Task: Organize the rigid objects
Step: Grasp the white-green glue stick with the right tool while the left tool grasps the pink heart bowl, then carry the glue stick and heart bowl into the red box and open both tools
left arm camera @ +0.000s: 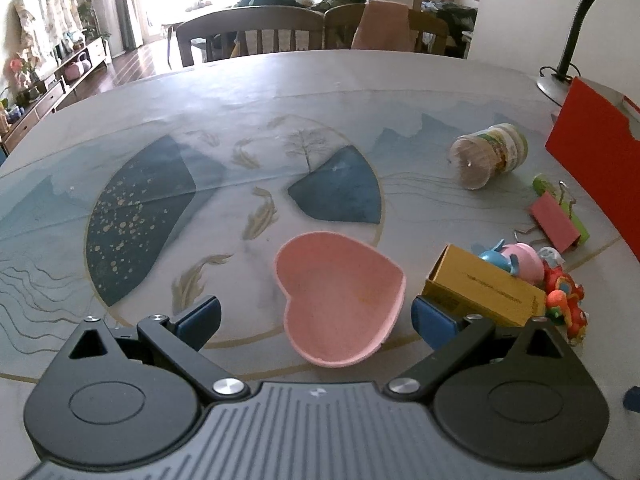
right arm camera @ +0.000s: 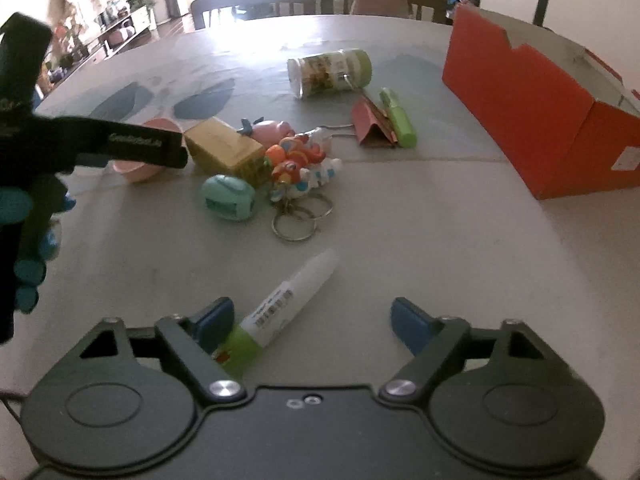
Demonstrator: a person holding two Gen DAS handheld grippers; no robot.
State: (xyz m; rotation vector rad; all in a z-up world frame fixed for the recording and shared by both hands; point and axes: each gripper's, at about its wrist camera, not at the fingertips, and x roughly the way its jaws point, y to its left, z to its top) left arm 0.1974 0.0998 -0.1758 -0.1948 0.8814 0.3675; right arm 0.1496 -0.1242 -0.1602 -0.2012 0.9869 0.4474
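Note:
A pink heart-shaped dish (left arm camera: 340,296) lies on the painted tablecloth between the fingers of my left gripper (left arm camera: 316,312). That gripper is open, its blue pads standing clear of the dish's rim on both sides. In the right wrist view a white tube with a green cap (right arm camera: 288,304) lies slantwise on the table. My right gripper (right arm camera: 312,314) is open around it. The tube's capped end is close against the left pad (right arm camera: 218,316), and the right pad stands well away from it.
A red cardboard box (right arm camera: 532,120) stands open at the right. Between it and the dish lie a yellow box (left arm camera: 484,292), small toys and key rings (right arm camera: 300,172), a teal block (right arm camera: 228,198), binder clips (left arm camera: 556,220) and a toothpick jar (left arm camera: 488,152). A gloved hand (right arm camera: 24,240) is at the left.

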